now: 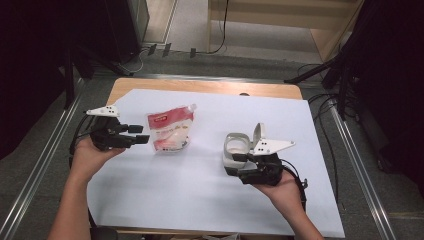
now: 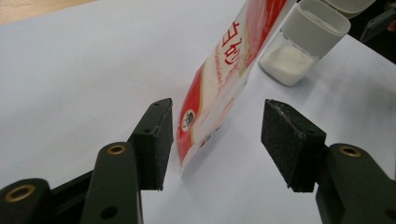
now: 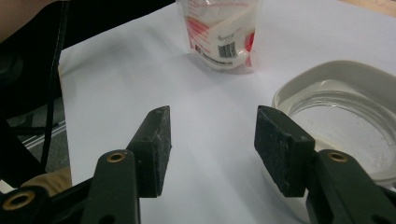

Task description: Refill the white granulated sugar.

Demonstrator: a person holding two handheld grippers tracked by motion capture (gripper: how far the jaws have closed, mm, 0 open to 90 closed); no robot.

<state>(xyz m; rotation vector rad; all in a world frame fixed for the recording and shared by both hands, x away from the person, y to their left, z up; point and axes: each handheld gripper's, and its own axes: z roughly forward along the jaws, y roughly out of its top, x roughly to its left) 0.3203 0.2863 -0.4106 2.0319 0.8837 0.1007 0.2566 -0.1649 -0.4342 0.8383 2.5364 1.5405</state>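
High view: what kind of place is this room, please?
Probably a lab or recording workspace, not a home kitchen. A wooden table covered with a plain white sheet stands between metal floor rails, with cables trailing on the grey floor and dark equipment stands around it.

On the red-and-white pouch (image 2: pixel 219 79) we see red lettering running along its side in the left gripper view; it seems to begin "Granulated", though we cannot read it with certainty. A small round emblem sits near its lower corner. In the right gripper view the pouch (image 3: pixel 219 32) bears a barcode; its digits are illegible.
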